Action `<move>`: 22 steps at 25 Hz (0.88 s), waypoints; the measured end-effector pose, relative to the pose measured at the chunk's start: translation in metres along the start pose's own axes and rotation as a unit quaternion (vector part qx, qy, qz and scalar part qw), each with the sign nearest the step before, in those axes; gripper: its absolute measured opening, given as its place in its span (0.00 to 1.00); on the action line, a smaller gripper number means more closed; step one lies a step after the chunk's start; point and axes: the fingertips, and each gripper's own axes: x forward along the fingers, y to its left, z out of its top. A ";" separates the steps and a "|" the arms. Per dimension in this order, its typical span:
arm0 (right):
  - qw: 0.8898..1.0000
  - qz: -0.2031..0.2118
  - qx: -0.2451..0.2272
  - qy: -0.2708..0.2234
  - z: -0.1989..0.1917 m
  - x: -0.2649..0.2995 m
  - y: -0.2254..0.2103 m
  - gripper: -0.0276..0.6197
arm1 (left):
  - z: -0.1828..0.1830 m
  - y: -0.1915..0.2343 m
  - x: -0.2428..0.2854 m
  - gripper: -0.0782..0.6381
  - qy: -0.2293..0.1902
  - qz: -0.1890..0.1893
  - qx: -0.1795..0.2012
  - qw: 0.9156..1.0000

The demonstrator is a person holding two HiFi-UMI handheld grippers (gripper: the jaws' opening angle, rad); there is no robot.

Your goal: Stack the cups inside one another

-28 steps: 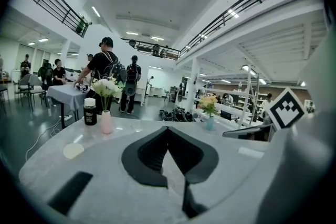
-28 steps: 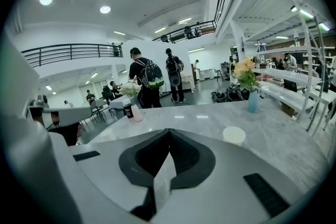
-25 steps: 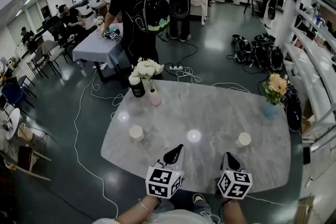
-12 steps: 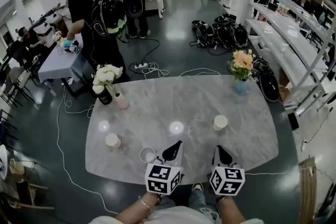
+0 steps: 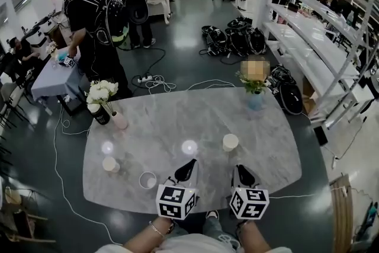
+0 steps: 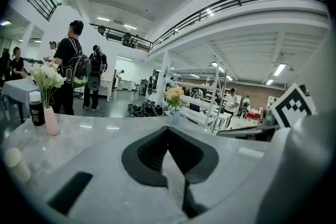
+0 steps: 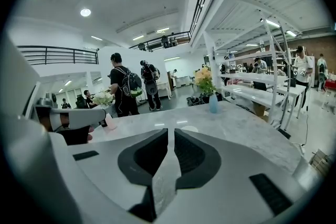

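Three pale paper cups stand on the marble table (image 5: pixel 278 157). One cup (image 5: pixel 230 141) is just beyond my right gripper (image 5: pixel 238 169), and its rim (image 7: pixel 190 128) shows over the jaws in the right gripper view. A second cup (image 5: pixel 109 164) is at the far left, also seen low at the left edge (image 6: pixel 16 162) of the left gripper view. The third cup (image 5: pixel 147 179) stands open-topped just left of my left gripper (image 5: pixel 188 164). Both grippers hover over the table's near edge, shut and holding nothing (image 6: pixel 168 131) (image 7: pixel 170 132).
A pink vase (image 5: pixel 118 120) with white flowers and a black bottle (image 5: pixel 100 115) stand at the table's back left, and a blue vase (image 5: pixel 254 99) with flowers at the back right. People (image 5: pixel 89 15), cables and bags occupy the floor beyond.
Both grippers have shifted right along the table's near edge. The right one now sits right before the right cup. The third cup has come into view beside the left gripper.
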 end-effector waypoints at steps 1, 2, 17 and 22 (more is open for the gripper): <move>1.000 0.001 0.001 0.002 -0.001 0.003 -0.003 0.05 | -0.001 0.001 0.003 0.10 0.002 0.003 -0.001 1.000; 1.000 0.002 0.003 0.005 -0.003 0.006 -0.005 0.05 | -0.003 0.003 0.006 0.10 0.004 0.006 -0.002 1.000; 0.999 0.019 0.001 0.030 -0.013 0.063 -0.042 0.05 | -0.037 0.012 0.039 0.10 0.046 0.049 -0.017 0.998; 0.999 0.028 0.004 0.046 -0.021 0.079 -0.053 0.13 | -0.055 0.009 0.044 0.10 0.067 0.061 -0.025 0.996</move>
